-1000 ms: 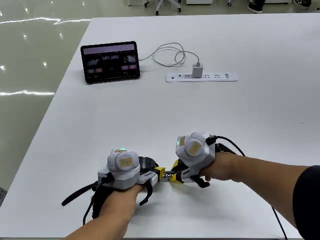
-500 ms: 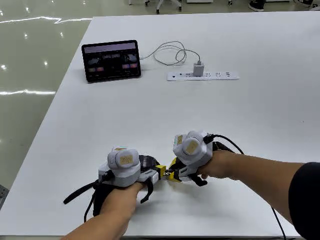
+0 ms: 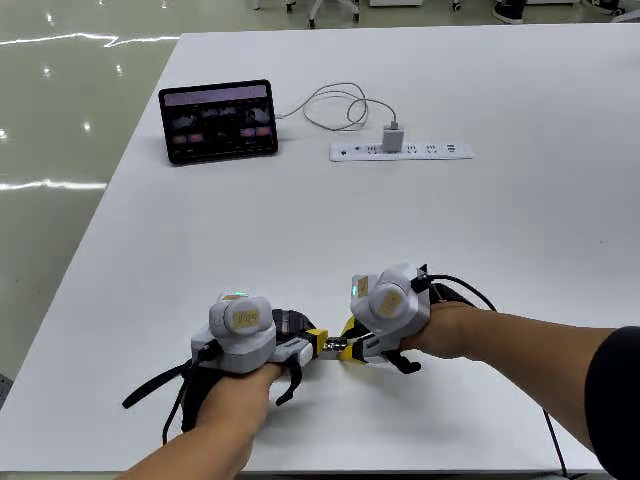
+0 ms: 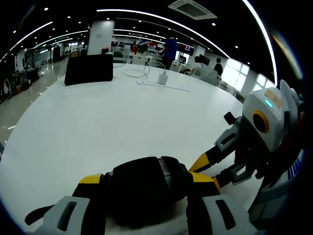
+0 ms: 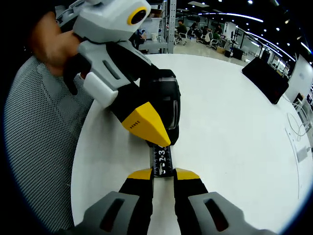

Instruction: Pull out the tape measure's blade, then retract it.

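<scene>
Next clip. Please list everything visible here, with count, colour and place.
table: one, white, under everything
tape measure: one, black case, near edge of the table, between the left gripper's jaws
blade: one, dark with pale numbers, a short stretch out of the case
tablet: one, black, screen lit, far left
power strip: one, white, far middle
charger: one, white, plugged into the power strip
cable: one, white, loops from charger to tablet
left gripper: one, grey with yellow tips, shut on the tape measure
right gripper: one, same colours, pinching the blade
hands: two, one holding each gripper
</scene>
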